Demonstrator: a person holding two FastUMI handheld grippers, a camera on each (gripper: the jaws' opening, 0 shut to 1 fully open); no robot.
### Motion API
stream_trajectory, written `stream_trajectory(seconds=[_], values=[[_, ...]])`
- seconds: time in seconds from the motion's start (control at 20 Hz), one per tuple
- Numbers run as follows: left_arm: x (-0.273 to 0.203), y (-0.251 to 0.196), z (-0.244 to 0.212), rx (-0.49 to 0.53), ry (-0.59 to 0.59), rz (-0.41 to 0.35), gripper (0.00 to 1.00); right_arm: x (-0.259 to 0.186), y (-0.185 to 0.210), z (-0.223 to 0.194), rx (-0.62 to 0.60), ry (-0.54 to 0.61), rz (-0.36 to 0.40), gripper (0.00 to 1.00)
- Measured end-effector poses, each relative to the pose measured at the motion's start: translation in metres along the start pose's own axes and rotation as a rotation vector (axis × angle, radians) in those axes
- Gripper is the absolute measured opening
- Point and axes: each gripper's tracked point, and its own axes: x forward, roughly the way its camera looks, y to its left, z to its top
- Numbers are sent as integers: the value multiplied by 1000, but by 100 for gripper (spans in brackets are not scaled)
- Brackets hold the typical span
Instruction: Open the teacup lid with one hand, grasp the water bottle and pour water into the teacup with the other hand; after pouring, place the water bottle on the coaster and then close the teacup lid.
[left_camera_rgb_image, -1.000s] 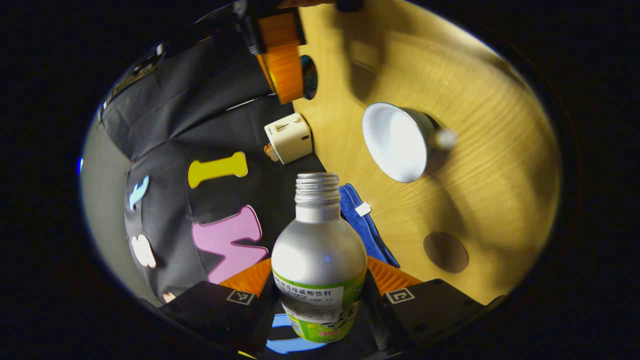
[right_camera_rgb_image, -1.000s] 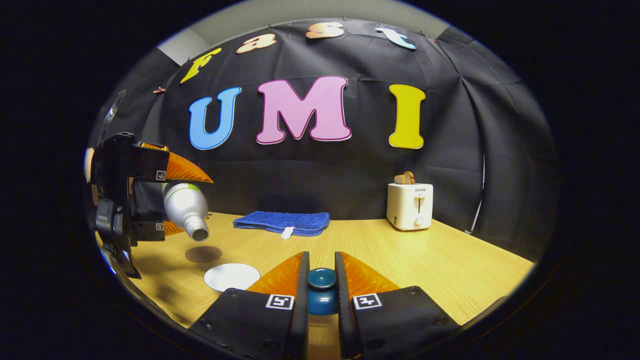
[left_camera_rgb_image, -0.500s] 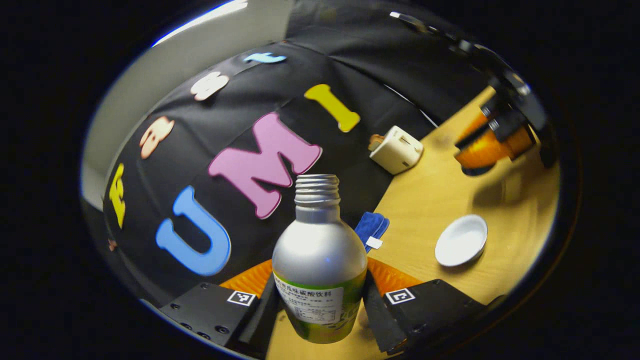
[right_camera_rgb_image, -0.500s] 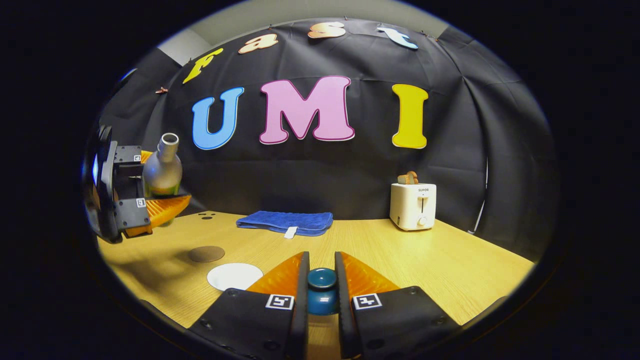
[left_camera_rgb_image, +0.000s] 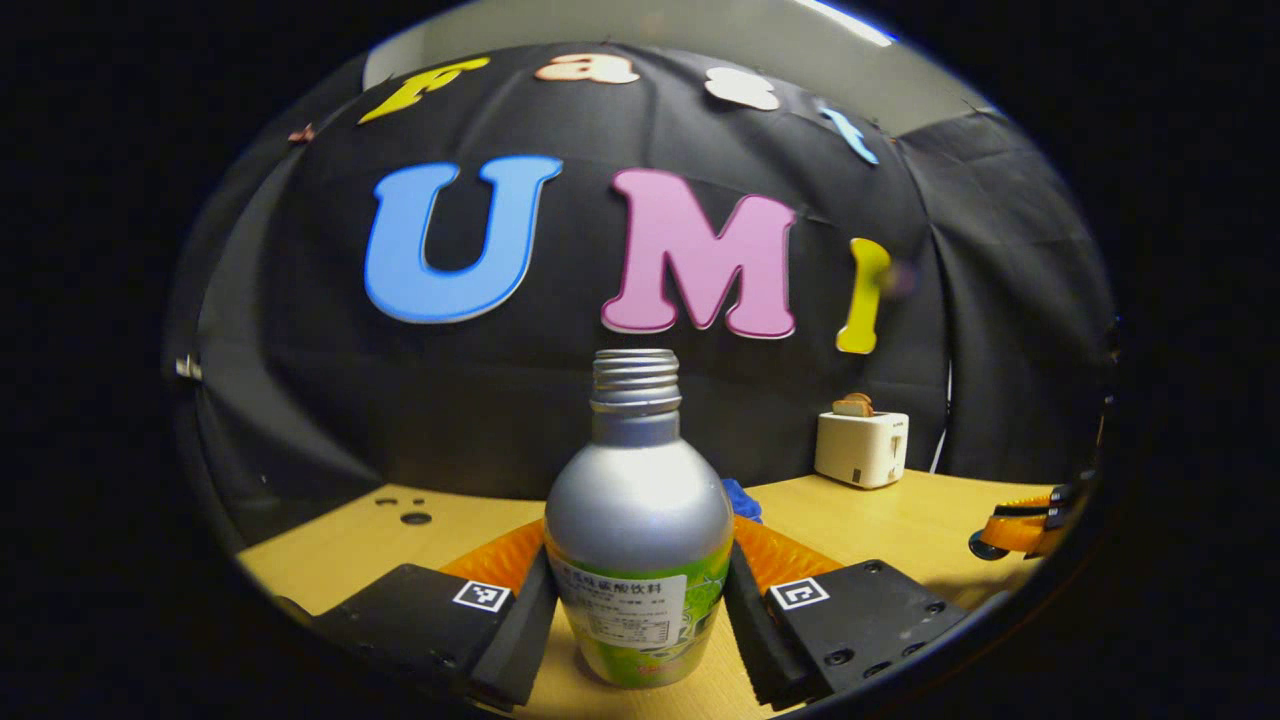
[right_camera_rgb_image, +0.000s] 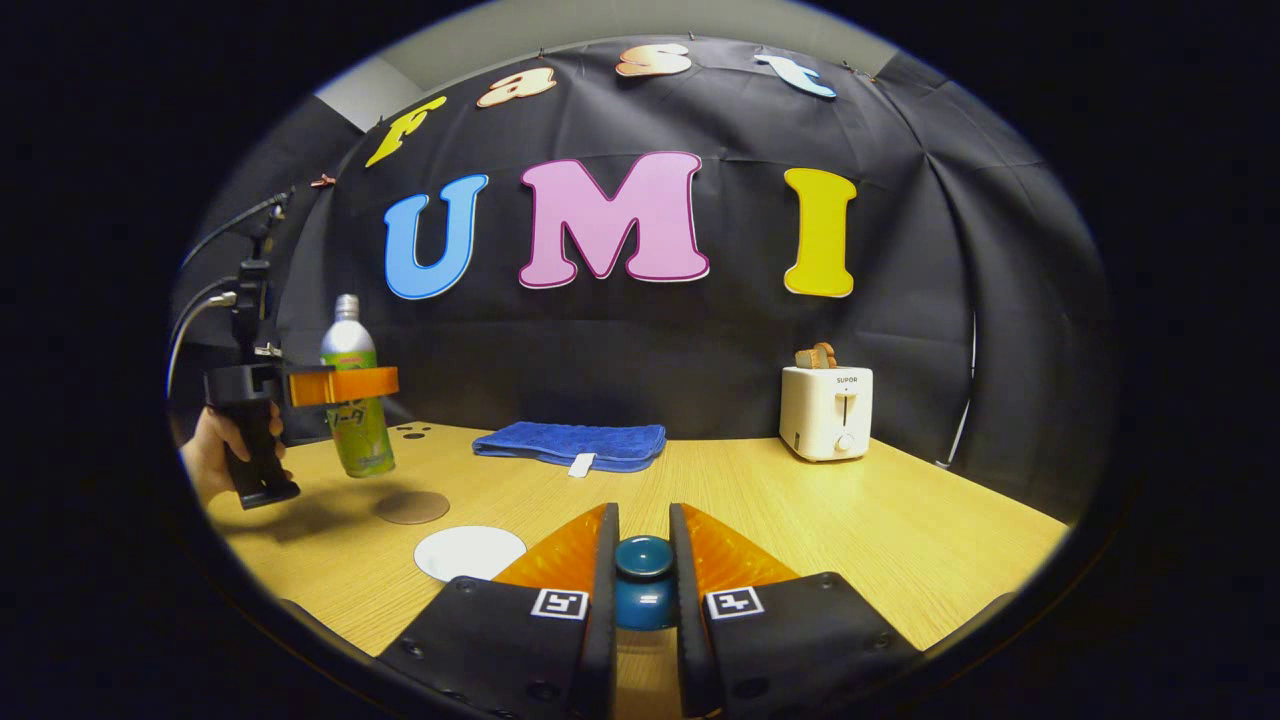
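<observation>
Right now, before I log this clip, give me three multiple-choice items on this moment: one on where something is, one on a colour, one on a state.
1. Where is the folded towel?
A. at the back of the wooden table, left of the white toaster
B. draped over the toaster
C. under the round brown coaster

2. What colour is the towel?
A. red
B. blue
C. white

3. How does the silver bottle with the green label stand?
A. lying on the table
B. tipped mouth down
C. upright, uncapped, gripped by the left gripper

Answers: 1 A, the right gripper view shows it by the wall beside the toaster. 2 B, it is plainly blue there. 3 C, both fingers press its sides and its threaded neck points up; the right gripper holds the dark blue lid knob.
</observation>
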Motion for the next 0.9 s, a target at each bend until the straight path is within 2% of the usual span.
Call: stream_trajectory(seconds=[0.1, 0.25, 0.4, 0.5, 0.65, 0.9], values=[[15, 5, -17, -40, 34, -15, 79, 0, 1, 0, 0, 0, 4, 28], [27, 8, -30, 9, 44, -28, 80, 0, 2, 0, 0, 0, 7, 28], [30, 6, -36, 2, 51, -45, 80, 0, 1, 0, 0, 0, 7, 28], [31, 5, -49, 43, 67, -47, 81, 0, 1, 0, 0, 0, 7, 28], [27, -8, -53, 126, 54, -91, 82, 0, 2, 1, 0, 0, 7, 28], [22, -9, -57, 131, 76, -87, 84, 0, 1, 0, 0, 0, 7, 28]])
